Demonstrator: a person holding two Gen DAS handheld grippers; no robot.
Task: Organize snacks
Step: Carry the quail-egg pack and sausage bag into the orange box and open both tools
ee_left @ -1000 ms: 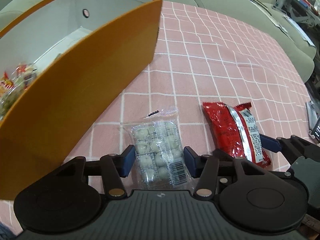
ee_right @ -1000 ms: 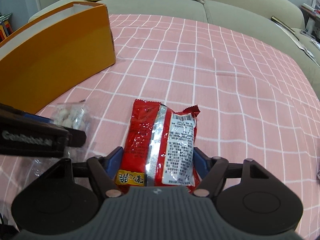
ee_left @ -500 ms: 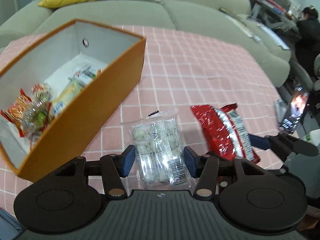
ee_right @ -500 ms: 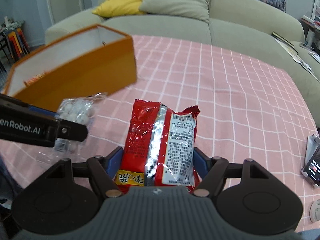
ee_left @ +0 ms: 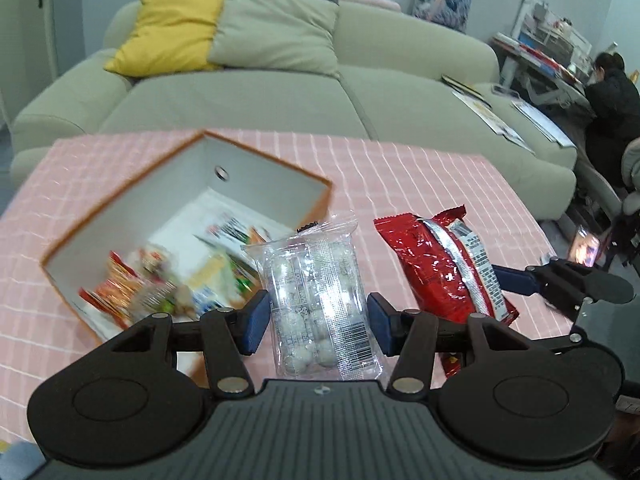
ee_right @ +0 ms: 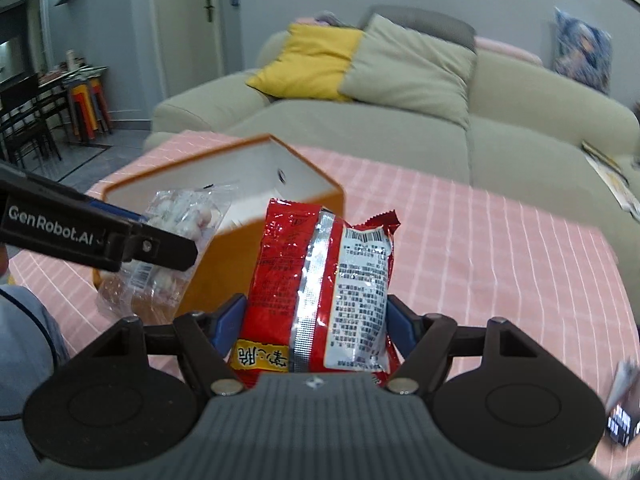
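My left gripper (ee_left: 318,320) is shut on a clear bag of white round candies (ee_left: 316,296), held up in the air above the pink checked tablecloth (ee_left: 420,184). My right gripper (ee_right: 316,324) is shut on a red snack packet (ee_right: 320,288) with a silver seam, also lifted. The orange box (ee_left: 316,196) with white inner walls lies below and to the left, with several colourful snack packs inside. In the right wrist view the left gripper (ee_right: 158,246) and its candy bag (ee_right: 180,212) hang in front of the orange box (ee_right: 224,264).
A beige sofa (ee_left: 280,92) with a yellow cushion (ee_left: 168,32) and a grey-green cushion stands behind the table. A person in dark clothes (ee_left: 612,96) sits at a desk far right. A lit phone (ee_right: 622,426) lies near the table's right edge.
Both grippers have risen with their packets off the tablecloth. The orange box now appears lower and farther, its inside in view, and more of the sofa and room shows.
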